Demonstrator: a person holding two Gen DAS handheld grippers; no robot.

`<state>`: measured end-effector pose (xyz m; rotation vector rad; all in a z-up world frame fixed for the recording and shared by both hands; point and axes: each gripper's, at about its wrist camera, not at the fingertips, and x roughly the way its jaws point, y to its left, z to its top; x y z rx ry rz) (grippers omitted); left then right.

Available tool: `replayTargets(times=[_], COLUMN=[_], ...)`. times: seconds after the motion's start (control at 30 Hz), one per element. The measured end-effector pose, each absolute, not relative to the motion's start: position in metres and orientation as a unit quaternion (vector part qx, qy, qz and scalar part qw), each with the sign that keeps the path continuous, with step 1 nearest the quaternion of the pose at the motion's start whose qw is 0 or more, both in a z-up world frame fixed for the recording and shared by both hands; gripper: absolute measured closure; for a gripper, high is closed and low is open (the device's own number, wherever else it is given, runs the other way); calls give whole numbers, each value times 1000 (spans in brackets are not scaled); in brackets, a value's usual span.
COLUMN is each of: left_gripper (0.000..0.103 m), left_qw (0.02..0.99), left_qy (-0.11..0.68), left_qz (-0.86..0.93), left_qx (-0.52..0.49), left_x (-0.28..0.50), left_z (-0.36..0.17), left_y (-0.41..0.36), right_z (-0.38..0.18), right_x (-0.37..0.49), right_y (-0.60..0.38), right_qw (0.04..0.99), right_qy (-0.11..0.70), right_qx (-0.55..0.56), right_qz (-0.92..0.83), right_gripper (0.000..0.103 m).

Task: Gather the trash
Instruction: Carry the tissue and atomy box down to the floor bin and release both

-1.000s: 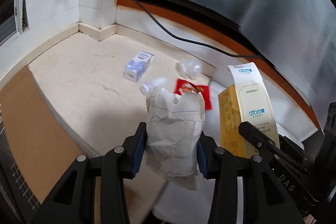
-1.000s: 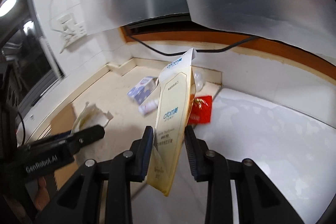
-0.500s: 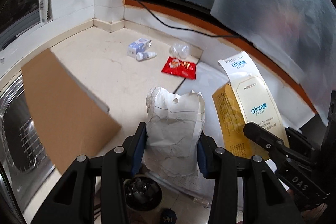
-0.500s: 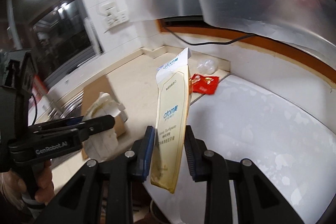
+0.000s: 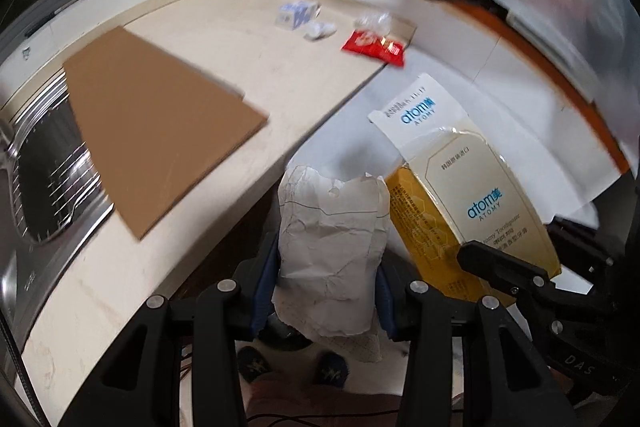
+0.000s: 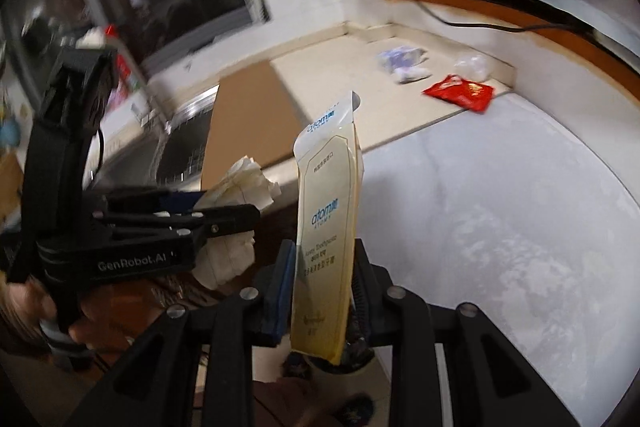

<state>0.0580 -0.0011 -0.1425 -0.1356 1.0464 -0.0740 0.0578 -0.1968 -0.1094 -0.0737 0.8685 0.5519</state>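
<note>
Past the counter's front edge, over the floor, we are clamping the left gripper [image 5: 326, 291] on the crumpled paper [image 5: 330, 251] and the right gripper [image 6: 322, 291], its jaws having just been closing, on the toothpaste box [image 6: 326, 227]. We are judging the bin to be the dark round thing below; keeping both grips firm until directly over it looks wise. The two tools are travelling close together, so we are minding that gap. More trash, the red wrapper [image 5: 374, 43] among it, is waiting near the counter's back corner.
</note>
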Motion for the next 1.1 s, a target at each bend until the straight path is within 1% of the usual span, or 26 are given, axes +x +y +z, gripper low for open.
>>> replayTargets(times=[0.23, 0.37, 0.53, 0.57, 0.8, 0.87, 1.0, 1.1], left_gripper=[62, 61, 61, 61, 61, 61, 59, 57], left_qw=[835, 824, 815, 815, 812, 808, 801, 800], left_qy=[547, 564, 577, 577, 580, 584, 592, 594], left_qz=[-26, -25, -35, -37, -64, -71, -82, -86], left_qx=[-51, -45, -42, -38, -18, -16, -9, -1], left_x=[32, 22, 20, 21, 33, 40, 53, 60], left_z=[-201, -240, -292, -301, -380, -400, -431, -441], left_y=[13, 21, 33, 34, 42, 43, 44, 43], right_z=[-163, -193, -255, -275, -369, -396, -429, -443], right_x=[30, 29, 32, 34, 53, 62, 82, 91], right_y=[-157, -145, -134, -131, -127, -128, -129, -127], right_qw=[833, 817, 793, 785, 762, 755, 756, 763], right_qy=[451, 478, 531, 548, 601, 614, 619, 610], right_qx=[-99, -107, -111, -115, -104, -98, -101, -109], right_qz=[305, 303, 277, 264, 219, 208, 186, 181], right_gripper=[76, 76, 76, 76, 74, 73, 69, 61])
